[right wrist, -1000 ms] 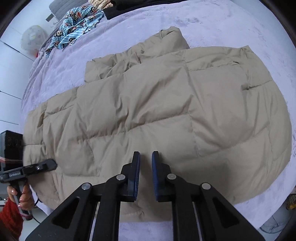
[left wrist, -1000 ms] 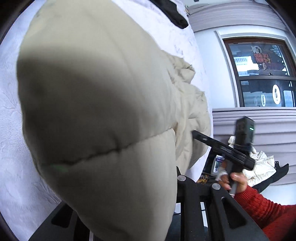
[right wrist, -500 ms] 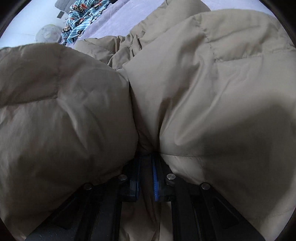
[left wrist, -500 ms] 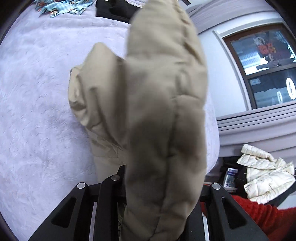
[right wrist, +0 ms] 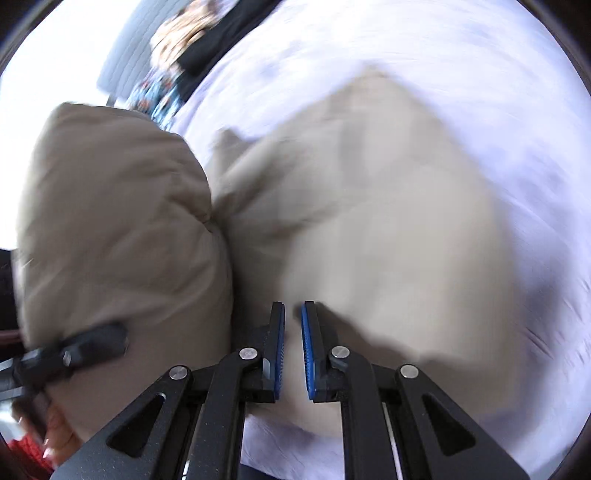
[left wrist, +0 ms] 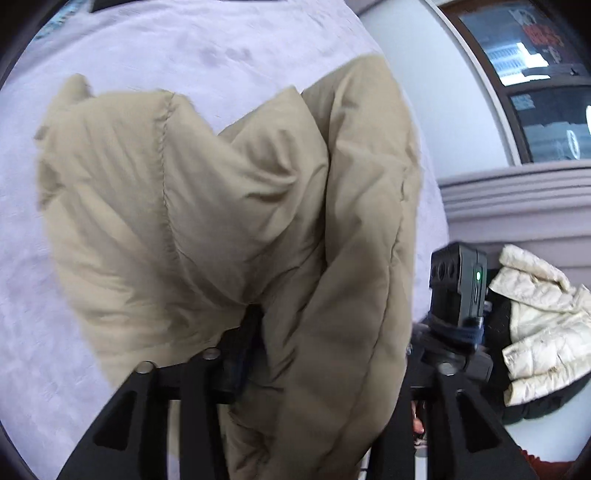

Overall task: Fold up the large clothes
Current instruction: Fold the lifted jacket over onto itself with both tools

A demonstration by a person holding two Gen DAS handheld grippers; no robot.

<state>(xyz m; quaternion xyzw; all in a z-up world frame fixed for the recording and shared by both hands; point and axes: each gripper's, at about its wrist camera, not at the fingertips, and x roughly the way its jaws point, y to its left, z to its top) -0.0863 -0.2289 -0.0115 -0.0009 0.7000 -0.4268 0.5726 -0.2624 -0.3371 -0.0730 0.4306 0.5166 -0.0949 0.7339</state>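
A beige puffer jacket (left wrist: 229, 206) lies bunched on the pale lilac bed (left wrist: 184, 40). My left gripper (left wrist: 269, 354) is shut on a thick fold of the jacket; the padding drapes over its fingers and hides the tips. In the right wrist view the jacket (right wrist: 369, 229) is blurred by motion, with one raised fold (right wrist: 118, 229) at the left. My right gripper (right wrist: 293, 332) hovers just above the jacket with its blue pads a narrow gap apart and nothing between them. The left gripper (right wrist: 74, 350) shows at the left edge of the right wrist view, holding that fold.
A cream jacket (left wrist: 539, 325) lies on dark cloth beside the bed at the right. A dark window (left wrist: 535, 74) is behind. A patterned cloth (right wrist: 159, 92) and a black garment (right wrist: 229, 33) lie at the bed's far end.
My right gripper has let go of the jacket and pulled back above it. My left gripper still holds its fold, which has swung over onto the rest of the jacket.
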